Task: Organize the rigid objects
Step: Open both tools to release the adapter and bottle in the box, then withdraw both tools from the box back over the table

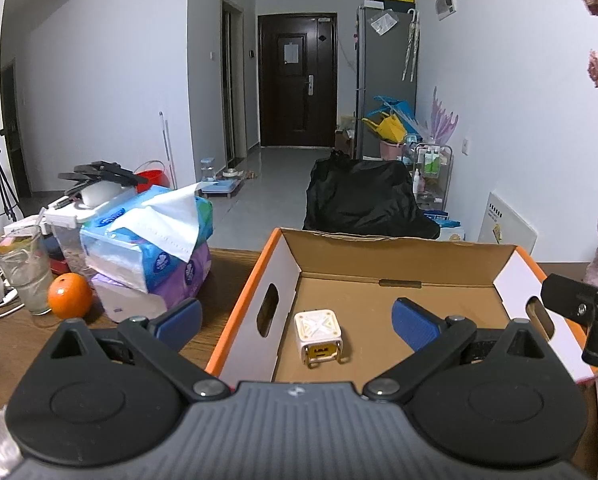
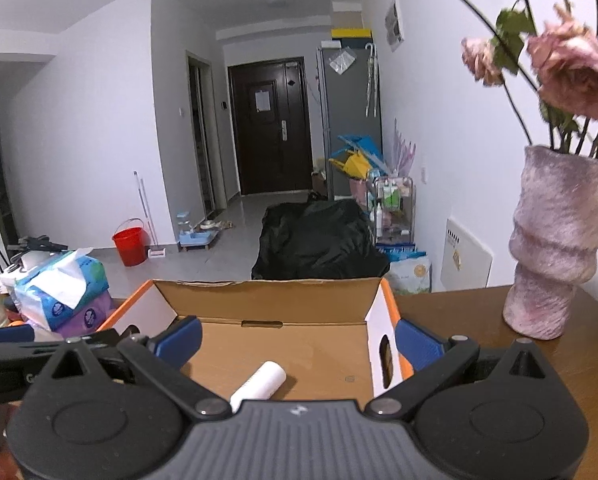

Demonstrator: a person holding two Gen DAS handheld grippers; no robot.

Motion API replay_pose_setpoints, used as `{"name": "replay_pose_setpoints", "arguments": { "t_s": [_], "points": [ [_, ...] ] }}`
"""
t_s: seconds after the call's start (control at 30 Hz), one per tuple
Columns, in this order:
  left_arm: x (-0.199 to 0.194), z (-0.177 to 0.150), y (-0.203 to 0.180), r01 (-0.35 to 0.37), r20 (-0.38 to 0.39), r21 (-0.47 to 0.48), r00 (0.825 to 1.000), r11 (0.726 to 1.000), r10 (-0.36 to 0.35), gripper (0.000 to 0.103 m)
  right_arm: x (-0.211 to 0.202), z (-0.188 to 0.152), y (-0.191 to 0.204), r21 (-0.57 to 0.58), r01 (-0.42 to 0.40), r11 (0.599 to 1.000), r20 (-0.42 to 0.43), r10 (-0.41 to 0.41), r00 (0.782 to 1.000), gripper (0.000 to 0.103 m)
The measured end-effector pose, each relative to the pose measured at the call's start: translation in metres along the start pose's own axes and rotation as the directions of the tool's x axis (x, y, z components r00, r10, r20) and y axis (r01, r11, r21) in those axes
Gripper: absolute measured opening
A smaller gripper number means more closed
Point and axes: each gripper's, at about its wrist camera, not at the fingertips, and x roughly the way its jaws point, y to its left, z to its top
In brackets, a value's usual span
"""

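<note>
An open cardboard box (image 1: 399, 256) with orange outer walls sits on the wooden table. A white and yellow cube-shaped charger (image 1: 320, 338) lies on its floor. My left gripper (image 1: 297, 320) hangs open over the box's left wall, one blue pad outside and one inside, nothing held. In the right wrist view the same box (image 2: 267, 296) holds a white cylinder (image 2: 259, 385) lying on its side near the front. My right gripper (image 2: 297, 340) is open above the box's right part, its right pad beyond the right wall, nothing between the fingers.
Left of the box stand stacked tissue packs (image 1: 151, 248), an orange (image 1: 69, 295), a glass (image 1: 23, 276) and cables. A pink vase (image 2: 555, 248) with dried roses stands at the table's right. A black bag (image 2: 319, 240) lies on the floor beyond.
</note>
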Motion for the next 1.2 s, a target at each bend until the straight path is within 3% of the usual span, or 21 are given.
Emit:
{"name": "replay_pose_setpoints", "arguments": {
  "t_s": [0.53, 1.2],
  "points": [
    [-0.061, -0.028, 0.017, 0.020, 0.014, 0.016, 1.000, 1.000, -0.021, 0.103, -0.067, -0.021, 0.000, -0.031, -0.044, 0.999, 0.066, 0.046, 0.997, 0.102],
    [-0.123, -0.071, 0.035, 0.017, 0.001, 0.041, 1.000, 0.999, -0.017, 0.103, -0.141, -0.067, -0.001, -0.081, -0.055, 0.995, 0.060, 0.060, 0.996, 0.102]
  ]
}}
